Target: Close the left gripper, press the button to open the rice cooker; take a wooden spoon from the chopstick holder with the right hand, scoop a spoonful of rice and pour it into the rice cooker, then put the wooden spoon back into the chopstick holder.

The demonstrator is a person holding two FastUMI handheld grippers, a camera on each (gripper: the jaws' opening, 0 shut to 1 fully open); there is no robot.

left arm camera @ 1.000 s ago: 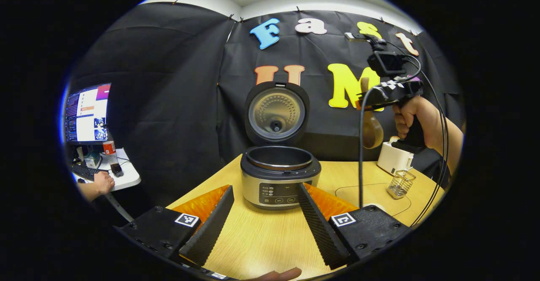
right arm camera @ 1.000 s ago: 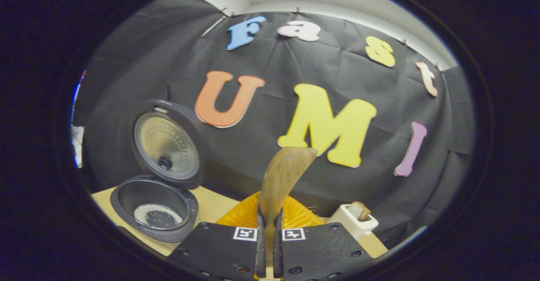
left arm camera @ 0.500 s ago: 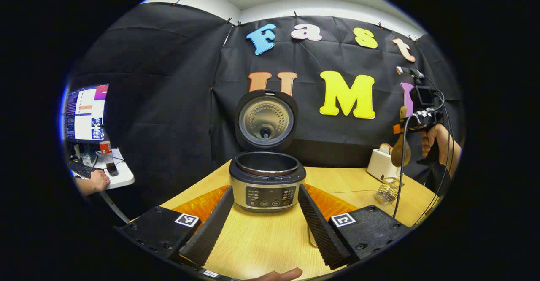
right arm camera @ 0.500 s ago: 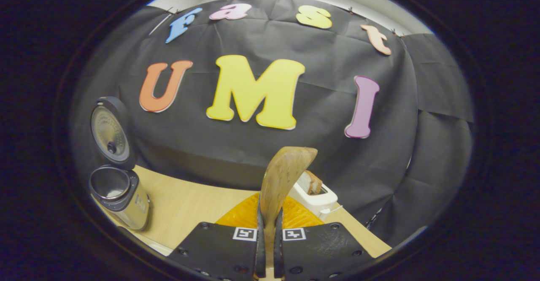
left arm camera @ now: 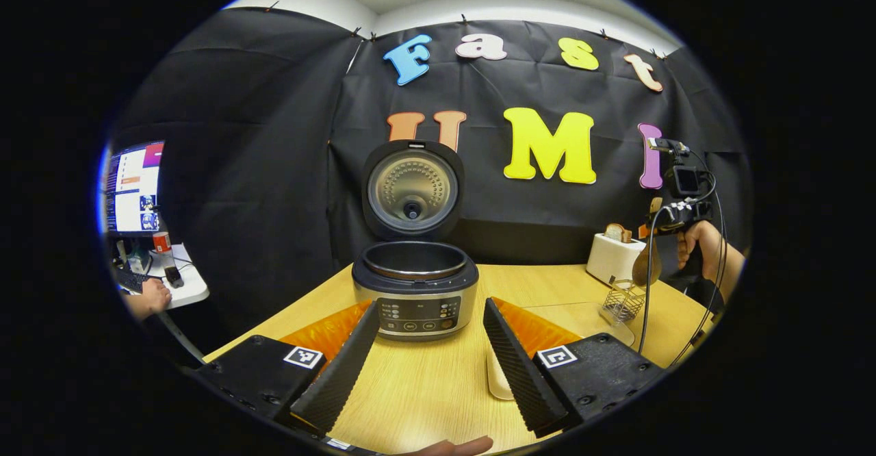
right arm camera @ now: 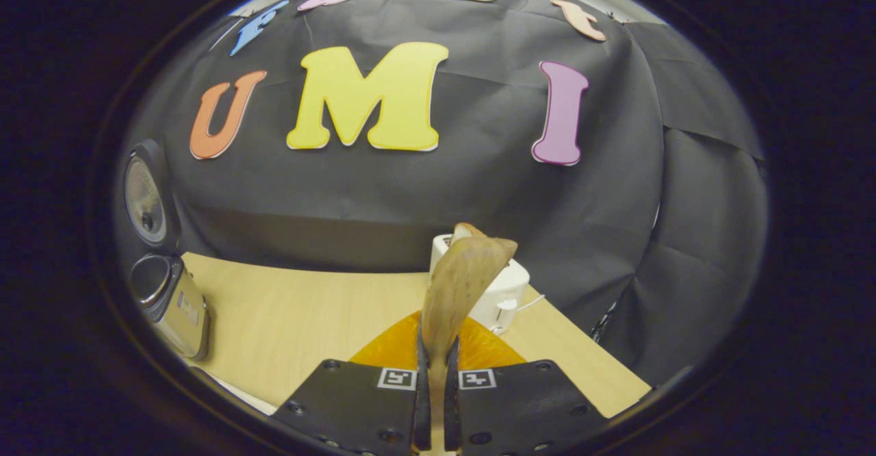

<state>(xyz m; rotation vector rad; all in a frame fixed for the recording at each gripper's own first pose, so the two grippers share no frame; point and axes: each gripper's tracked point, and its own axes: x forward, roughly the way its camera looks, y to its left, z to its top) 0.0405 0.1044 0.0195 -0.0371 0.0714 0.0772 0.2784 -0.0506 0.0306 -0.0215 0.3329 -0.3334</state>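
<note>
The rice cooker (left arm camera: pixel 415 292) stands on the wooden table with its lid (left arm camera: pixel 413 191) raised upright; the same cooker (right arm camera: pixel 168 298) sits at the far left in the right gripper view. My left gripper (left arm camera: pixel 428 353) is open, its fingers spread to either side of the cooker's front and apart from it. My right gripper (right arm camera: pixel 434 381) is shut on the wooden spoon (right arm camera: pixel 457 292), whose bowl points up. In the left gripper view a hand holds that gripper (left arm camera: pixel 674 213) at the far right, the spoon (left arm camera: pixel 646 263) hanging just above the wire chopstick holder (left arm camera: pixel 623 302).
A white toaster (left arm camera: pixel 614 257) with bread in it stands at the back right of the table; the toaster (right arm camera: pixel 494 295) sits right behind the spoon in the right gripper view. A white object (left arm camera: pixel 497 376) lies by my left gripper's right finger. A monitor (left arm camera: pixel 132 189) and desk are at far left.
The right gripper carried the spoon away from the cooker, right and down, to above the chopstick holder. The left gripper drew back slightly and stayed open.
</note>
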